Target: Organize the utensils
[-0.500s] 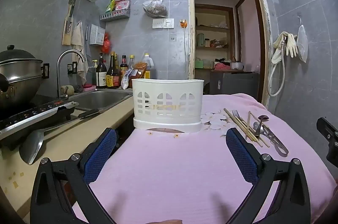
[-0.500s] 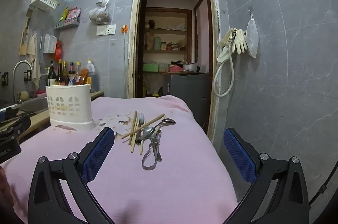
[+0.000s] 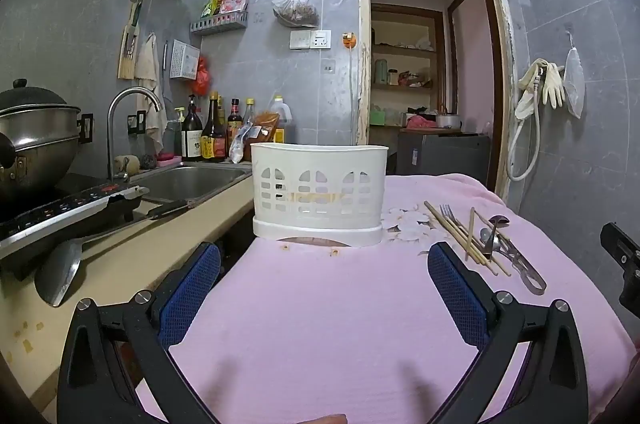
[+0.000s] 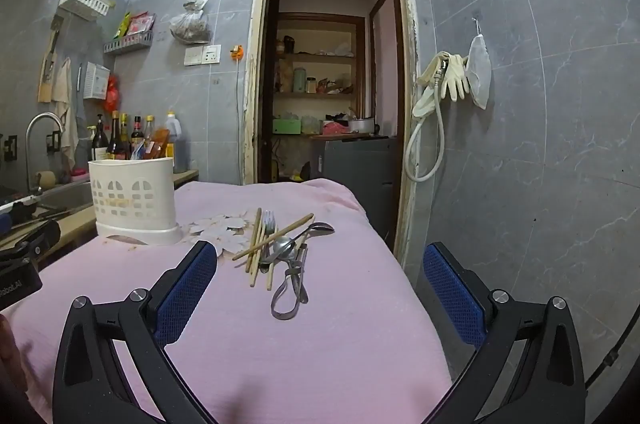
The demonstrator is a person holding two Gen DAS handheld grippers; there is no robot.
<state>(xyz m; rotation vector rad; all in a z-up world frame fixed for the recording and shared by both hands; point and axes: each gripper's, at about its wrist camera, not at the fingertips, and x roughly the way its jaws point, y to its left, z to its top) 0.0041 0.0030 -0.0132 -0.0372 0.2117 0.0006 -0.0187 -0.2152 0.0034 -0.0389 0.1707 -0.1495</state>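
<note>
Bare pink cloth (image 4: pixel 320 344) before utensil pile (image 4: pixel 280 248).

You see a pink cloth (image 4: pixel 312 352) with pale flowers on it at the middle of the frame. At the left the basket (image 4: pixel 134 198) is white with a window pattern. The chopsticks (image 4: pixel 256 244) are light brown. The fork (image 4: pixel 269 224) is silver. Each claw (image 4: pixel 320 288) (image 3: pixel 324 288) is black with blue dotted pads (image 4: pixel 186 296).

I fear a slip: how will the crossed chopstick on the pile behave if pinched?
The crossed chopstick looks thin, stiff and probably light. It lies tilted over the fork and spoons, so it may pivot or roll. Its narrow round shape could slip between the padded fingers.
</note>
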